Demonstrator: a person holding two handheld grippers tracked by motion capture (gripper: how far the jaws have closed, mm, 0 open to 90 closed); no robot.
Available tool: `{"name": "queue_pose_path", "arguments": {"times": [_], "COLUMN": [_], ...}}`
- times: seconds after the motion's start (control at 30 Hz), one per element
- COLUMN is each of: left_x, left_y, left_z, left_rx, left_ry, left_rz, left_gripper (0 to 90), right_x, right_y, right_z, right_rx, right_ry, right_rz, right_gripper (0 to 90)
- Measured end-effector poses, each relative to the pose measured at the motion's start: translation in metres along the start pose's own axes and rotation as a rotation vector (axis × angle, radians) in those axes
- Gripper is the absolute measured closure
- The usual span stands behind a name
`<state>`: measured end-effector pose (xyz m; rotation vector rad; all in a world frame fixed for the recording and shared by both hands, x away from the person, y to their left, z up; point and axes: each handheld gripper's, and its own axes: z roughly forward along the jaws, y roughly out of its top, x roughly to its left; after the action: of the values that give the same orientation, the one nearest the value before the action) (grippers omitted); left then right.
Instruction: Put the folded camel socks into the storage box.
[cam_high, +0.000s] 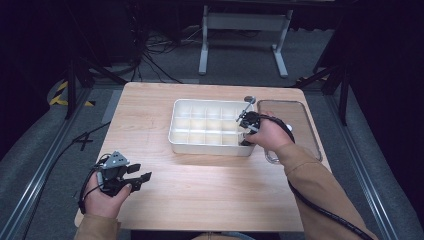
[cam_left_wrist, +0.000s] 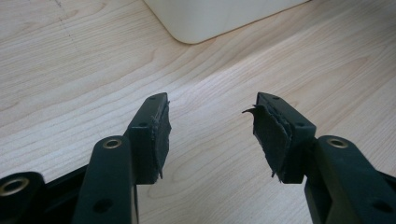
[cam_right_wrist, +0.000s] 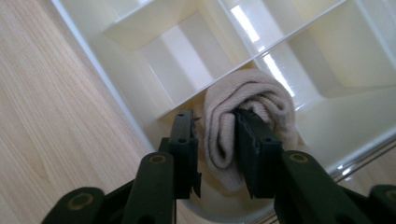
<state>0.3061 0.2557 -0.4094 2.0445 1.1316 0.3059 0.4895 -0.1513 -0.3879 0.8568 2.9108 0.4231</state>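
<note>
A rolled beige sock (cam_right_wrist: 261, 93) lies in a near corner compartment of the white divided tray (cam_right_wrist: 116, 88). My right gripper (cam_right_wrist: 215, 116) reaches down into that compartment with its jaws on either side of the roll. One pad rests against a fold of the sock, and a gap shows between the other pad and the sock. In the high view the right gripper (cam_high: 245, 132) is at the near right corner of the tray (cam_high: 180, 142). My left gripper (cam_high: 140, 172) rests low over the table's near left part, open and with nothing in it (cam_left_wrist: 210, 116).
A clear flat lid (cam_high: 295, 120) lies on the table right of the tray. The tray's other compartments that I can see hold nothing. Bare wood stretches between the left gripper and a tray corner (cam_left_wrist: 196, 28). Cables trail across the floor beyond the table.
</note>
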Motion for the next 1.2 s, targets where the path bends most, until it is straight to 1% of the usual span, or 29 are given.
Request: {"name": "queue_pose_path", "arguments": {"times": [0.03, 0.1, 0.13, 0.17, 0.23, 0.27, 0.3, 0.4, 0.43, 0.47, 0.5, 0.53, 0.57, 0.6, 0.63, 0.7, 0.73, 0.77, 0.83, 0.87, 0.97, 1.03, 1.07, 1.13, 1.2], "left_x": [0.0, 0.0, 0.0, 0.0, 0.0, 0.0, 0.0, -0.001, 0.0, -0.001, -0.001, 0.0, 0.0, 0.0, 0.0, -0.001, -0.001, -0.001, 0.0, -0.001, -0.001, -0.002, -0.002, -0.002, -0.003], "left_y": [0.001, 0.002, 0.002, 0.003, 0.004, 0.005, 0.006, 0.008, 0.011, 0.012, 0.012, 0.015, 0.016, 0.017, 0.017, 0.02, 0.023, 0.023, 0.025, 0.026, 0.029, 0.029, 0.029, 0.029, 0.028], "left_z": [0.0, 0.001, 0.001, 0.002, 0.003, 0.003, 0.004, 0.006, 0.008, 0.008, 0.008, 0.011, 0.012, 0.012, 0.012, 0.013, 0.015, 0.015, 0.016, 0.017, 0.02, 0.023, 0.024, 0.025, 0.025], "left_rx": [0.001, -0.001, 0.002, 0.001, -0.002, 0.002, 0.0, -0.004, -0.003, 0.002, 0.002, -0.001, 0.0, -0.002, -0.002, -0.004, -0.006, -0.006, -0.005, -0.005, -0.002, 0.004, 0.0, -0.01, -0.01], "left_ry": [0.001, 0.001, -0.003, -0.001, -0.006, -0.003, -0.005, -0.012, -0.011, -0.012, -0.012, -0.015, -0.018, -0.017, -0.017, -0.018, -0.016, -0.016, -0.016, -0.022, -0.029, -0.03, -0.025, -0.023, -0.022], "left_rz": [0.005, 0.007, 0.013, 0.006, 0.011, 0.023, 0.019, 0.021, 0.035, 0.025, 0.025, 0.031, 0.039, 0.038, 0.038, 0.034, 0.039, 0.039, 0.053, 0.048, 0.051, 0.05, 0.051, 0.04, 0.04], "left_gripper": [46.4, 46.4, 46.4, 46.4, 46.4, 46.4, 46.4, 46.3, 46.3, 46.3, 46.2, 46.2, 46.2, 46.2, 46.1, 45.8, 45.1, 44.6, 44.3, 44.3, 43.8, 43.4, 42.9, 40.8, 39.4], "right_x": [0.001, 0.001, 0.001, 0.002, 0.002, 0.003, 0.003, 0.005, 0.006, 0.007, 0.007, 0.009, 0.01, 0.011, 0.011, 0.012, 0.014, 0.014, 0.017, 0.018, 0.02, 0.021, 0.021, 0.023, 0.024], "right_y": [0.0, -0.002, -0.004, -0.006, -0.011, -0.015, -0.017, -0.03, -0.034, -0.038, -0.038, -0.047, -0.051, -0.054, -0.054, -0.065, -0.075, -0.075, -0.086, -0.091, -0.107, -0.117, -0.122, -0.133, -0.144], "right_z": [-0.004, -0.012, -0.016, -0.022, -0.029, -0.034, -0.037, -0.049, -0.052, -0.054, -0.054, -0.061, -0.064, -0.066, -0.066, -0.073, -0.078, -0.078, -0.081, -0.082, -0.086, -0.088, -0.089, -0.091, -0.09], "right_rx": [-0.011, -0.03, -0.051, -0.076, -0.108, -0.131, -0.146, -0.219, -0.235, -0.255, -0.255, -0.301, -0.319, -0.331, -0.331, -0.365, -0.395, -0.395, -0.423, -0.436, -0.458, -0.476, -0.487, -0.5, -0.514], "right_ry": [-0.011, -0.025, -0.031, -0.041, -0.039, -0.046, -0.05, -0.055, -0.057, -0.054, -0.054, -0.061, -0.063, -0.066, -0.066, -0.07, -0.08, -0.08, -0.09, -0.095, -0.105, -0.119, -0.126, -0.128, -0.123], "right_rz": [0.018, 0.014, 0.019, 0.025, 0.024, 0.031, 0.034, 0.058, 0.063, 0.068, 0.068, 0.081, 0.083, 0.09, 0.09, 0.099, 0.105, 0.105, 0.11, 0.115, 0.115, 0.107, 0.108, 0.112, 0.119], "right_gripper": [64.8, 64.2, 63.8, 64.1, 63.7, 63.5, 63.3, 61.8, 61.4, 61.1, 61.1, 60.8, 60.6, 60.1, 60.1, 59.9, 58.9, 58.9, 57.4, 57.2, 56.3, 55.3, 54.8, 53.5, 53.2]}}
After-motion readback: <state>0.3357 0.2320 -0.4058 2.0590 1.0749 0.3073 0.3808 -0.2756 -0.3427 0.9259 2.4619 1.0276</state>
